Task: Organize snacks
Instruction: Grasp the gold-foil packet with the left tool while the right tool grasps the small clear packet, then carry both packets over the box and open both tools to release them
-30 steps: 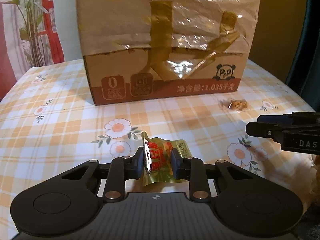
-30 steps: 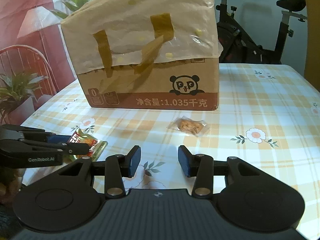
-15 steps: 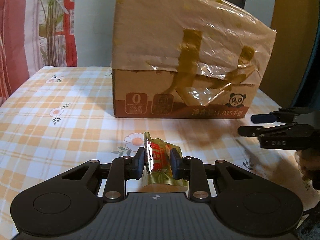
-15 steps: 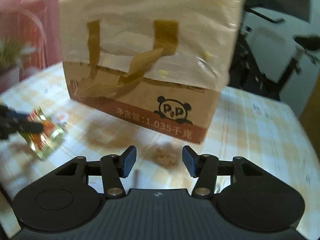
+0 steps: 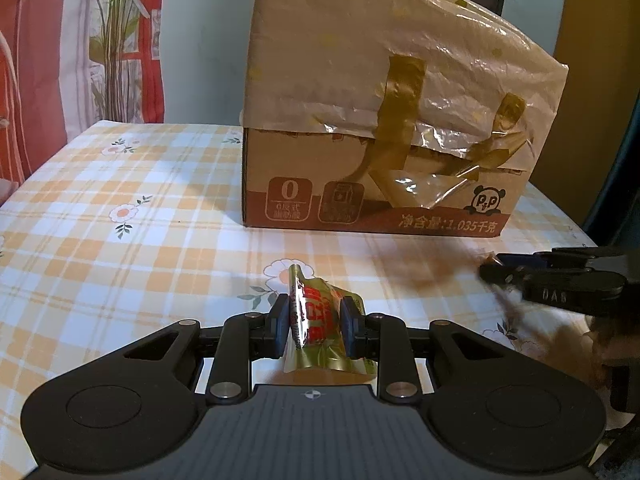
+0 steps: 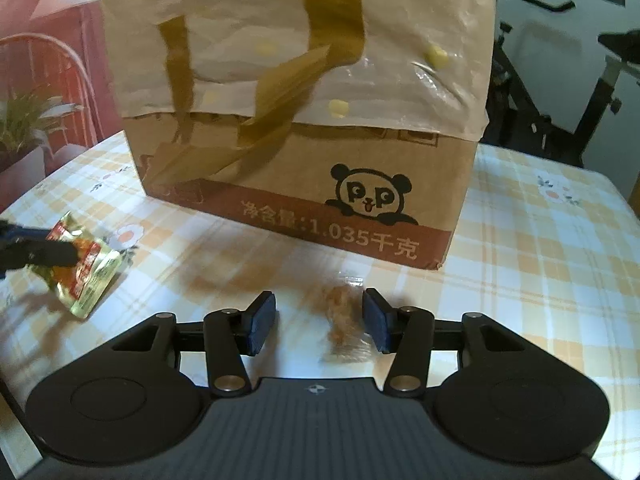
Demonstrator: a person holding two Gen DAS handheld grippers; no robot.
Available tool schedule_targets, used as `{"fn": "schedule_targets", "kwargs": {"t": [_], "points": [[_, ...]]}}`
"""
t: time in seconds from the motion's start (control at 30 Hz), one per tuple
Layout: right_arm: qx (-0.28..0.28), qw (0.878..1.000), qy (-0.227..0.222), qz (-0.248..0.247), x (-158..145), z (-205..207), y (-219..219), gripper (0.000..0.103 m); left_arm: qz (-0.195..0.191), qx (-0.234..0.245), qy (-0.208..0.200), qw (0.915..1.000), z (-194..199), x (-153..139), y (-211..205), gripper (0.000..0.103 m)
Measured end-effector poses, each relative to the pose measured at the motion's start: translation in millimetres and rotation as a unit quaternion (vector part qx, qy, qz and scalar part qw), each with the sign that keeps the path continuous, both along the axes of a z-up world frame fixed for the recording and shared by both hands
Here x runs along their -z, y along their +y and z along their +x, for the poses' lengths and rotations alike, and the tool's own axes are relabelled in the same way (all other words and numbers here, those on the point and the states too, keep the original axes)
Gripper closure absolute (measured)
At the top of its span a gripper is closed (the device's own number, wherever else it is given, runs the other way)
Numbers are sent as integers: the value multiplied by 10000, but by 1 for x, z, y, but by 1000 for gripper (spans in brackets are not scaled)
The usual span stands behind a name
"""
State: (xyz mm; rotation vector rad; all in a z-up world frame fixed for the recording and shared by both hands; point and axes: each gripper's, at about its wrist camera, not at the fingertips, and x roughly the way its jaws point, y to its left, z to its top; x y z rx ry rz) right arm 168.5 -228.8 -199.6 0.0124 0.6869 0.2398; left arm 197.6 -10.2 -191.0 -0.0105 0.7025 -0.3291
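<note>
The box (image 5: 380, 184) stands on the table (image 5: 120, 240), toward its far edge, a bag (image 5: 400, 80) draped over its top half. Nearer the front edge, before the box, the left gripper (image 5: 314, 326) pinches a packet (image 5: 316, 320), held up off the table. To the packet's right, toward the right edge, sits the right gripper (image 6: 319, 318), its jaws closing with a snack (image 6: 342, 320) lying on the table between them, just before the box's front right corner. A plant (image 5: 116, 40) stands behind the table's far left corner.
</note>
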Motion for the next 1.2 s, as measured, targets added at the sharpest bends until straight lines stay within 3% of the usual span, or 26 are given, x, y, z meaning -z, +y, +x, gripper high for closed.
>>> {"fn": "schedule_targets", "kwargs": {"t": [0.03,0.17,0.5,0.73,0.87,1.03,1.2], "points": [[64,10000,-32,10,-1,-2,-1,83,1,-7,6,10000,0,1,0,75],[427,9989,-149,139,-2,-5,-9,83,31,-23,26,10000,1,2,1,75],[207,9995,-247,43,-3,-7,-2,83,52,12,-27,10000,-2,-1,-1,75],[325,9983,-419,224,-16,-18,-7,83,-81,-60,-655,9978,-1,-42,13,76],[256,9957,-744,489,-46,-24,-10,83,-299,-73,-1192,9924,3,-84,21,76],[-57,9848,-1578,728,-109,-26,-8,83,-486,116,-1947,9796,10,-142,15,76],[-251,9744,-2064,852,-159,-5,-6,83,-657,233,-2145,9742,45,-179,-7,76]]}}
